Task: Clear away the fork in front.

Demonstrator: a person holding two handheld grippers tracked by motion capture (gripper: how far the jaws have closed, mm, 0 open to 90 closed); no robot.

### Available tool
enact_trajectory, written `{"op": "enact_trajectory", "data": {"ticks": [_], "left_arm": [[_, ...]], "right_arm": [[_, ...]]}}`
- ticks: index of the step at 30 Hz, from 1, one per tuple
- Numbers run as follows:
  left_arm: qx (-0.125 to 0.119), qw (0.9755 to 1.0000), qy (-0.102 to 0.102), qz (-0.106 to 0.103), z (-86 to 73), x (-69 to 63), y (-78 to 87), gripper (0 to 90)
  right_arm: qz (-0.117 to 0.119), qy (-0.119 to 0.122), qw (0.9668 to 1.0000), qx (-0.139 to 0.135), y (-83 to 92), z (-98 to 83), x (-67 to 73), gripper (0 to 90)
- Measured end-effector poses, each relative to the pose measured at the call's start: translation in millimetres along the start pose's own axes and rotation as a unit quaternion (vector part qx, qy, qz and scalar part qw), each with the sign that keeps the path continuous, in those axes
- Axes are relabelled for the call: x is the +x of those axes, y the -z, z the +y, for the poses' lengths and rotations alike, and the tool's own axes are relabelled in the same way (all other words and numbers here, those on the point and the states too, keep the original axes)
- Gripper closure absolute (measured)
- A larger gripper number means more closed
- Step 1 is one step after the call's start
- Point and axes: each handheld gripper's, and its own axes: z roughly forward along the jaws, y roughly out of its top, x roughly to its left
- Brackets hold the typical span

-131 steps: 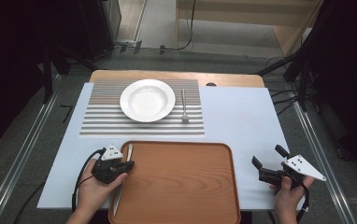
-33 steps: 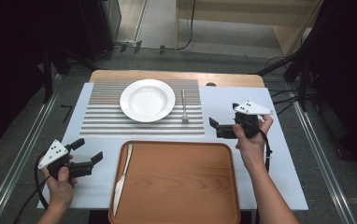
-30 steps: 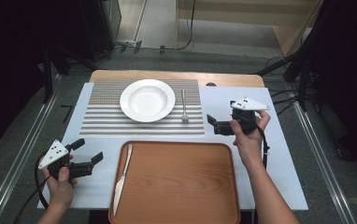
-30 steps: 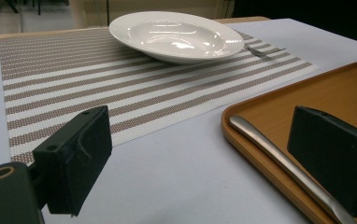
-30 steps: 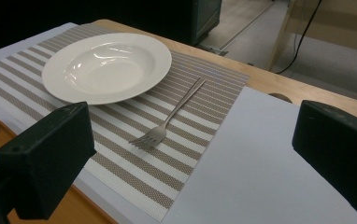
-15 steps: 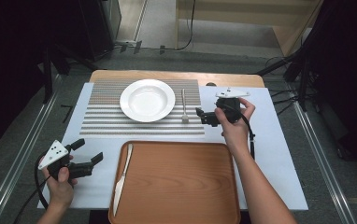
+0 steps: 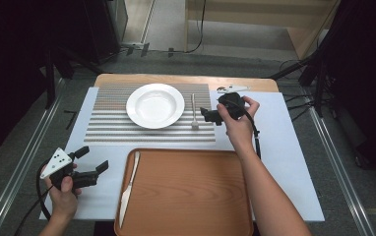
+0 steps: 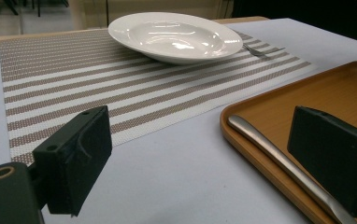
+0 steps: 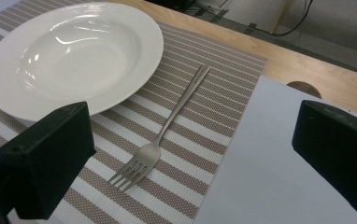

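Wide-jawed, the black right gripper [image 7: 209,116] hovers just right of the slim steel fork [image 9: 165,126], which lies on the striped woven placemat [image 7: 108,130], handle pointing away, tines nearest. Beyond sits the white ceramic plate [image 9: 69,52]. The left gripper [image 7: 85,168], released, idles far off.

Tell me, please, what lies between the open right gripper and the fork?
Nothing. In the right gripper view, bare striped placemat separates the right gripper from the fork.

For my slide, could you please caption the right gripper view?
Open right gripper poised over the fork beside the plate.
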Motion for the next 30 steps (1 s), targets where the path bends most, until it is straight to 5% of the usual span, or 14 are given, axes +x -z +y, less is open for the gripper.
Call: {"op": "enact_trajectory", "data": {"ticks": [14,18,23,25,30], "left_arm": [[-0.005,0.9999,-0.005,-0.008,-0.2,-0.8,0.7,2.8],[-0.006,0.9999,-0.005,-0.007,-0.2,-1.5,1.3,0.5],[-0.006,0.9999,-0.005,-0.006,-0.2,-1.4,1.7,0.5],[-0.006,1.0,-0.005,-0.005,-0.3,-1.2,1.5,0.5],[-0.008,0.9999,-0.005,-0.009,-0.3,-1.3,1.8,0.5]], "right_arm": [[0.01,-0.012,0.9991,0.04,-41.1,11.8,3.9,0.0],[0.001,-0.028,0.9988,0.04,-48.3,13.7,7.0,11.7],[-0.01,-0.031,0.9975,0.063,-59.3,14.3,8.0,15.1],[-0.026,-0.038,0.9967,0.067,-62.3,14.4,7.9,28.3],[-0.033,-0.042,0.995,0.084,-68.6,14.0,8.0,31.6]]}}
